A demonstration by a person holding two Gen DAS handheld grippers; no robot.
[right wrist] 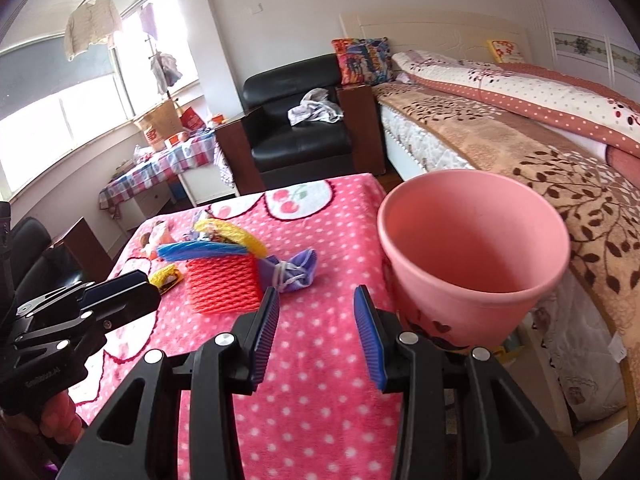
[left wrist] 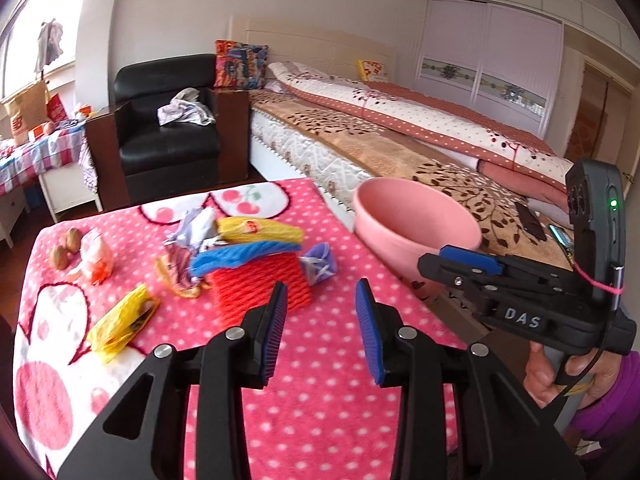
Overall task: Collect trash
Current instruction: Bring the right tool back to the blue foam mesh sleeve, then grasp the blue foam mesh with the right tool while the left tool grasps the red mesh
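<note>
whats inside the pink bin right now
Nothing that shows. The pink bin looks empty as far down its inner wall as the right wrist view reaches; its near wall covers the very bottom. The trash pile, like the red foam net, lies on the blanket.

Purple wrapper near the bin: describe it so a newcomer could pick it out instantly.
Start at the pink polka-dot blanket covering the table, then find the trash pile in its middle. The purple wrapper lies on the side nearest the pink bin, beside the red foam net. It is the only purple, crumpled, white-marked piece.
</note>
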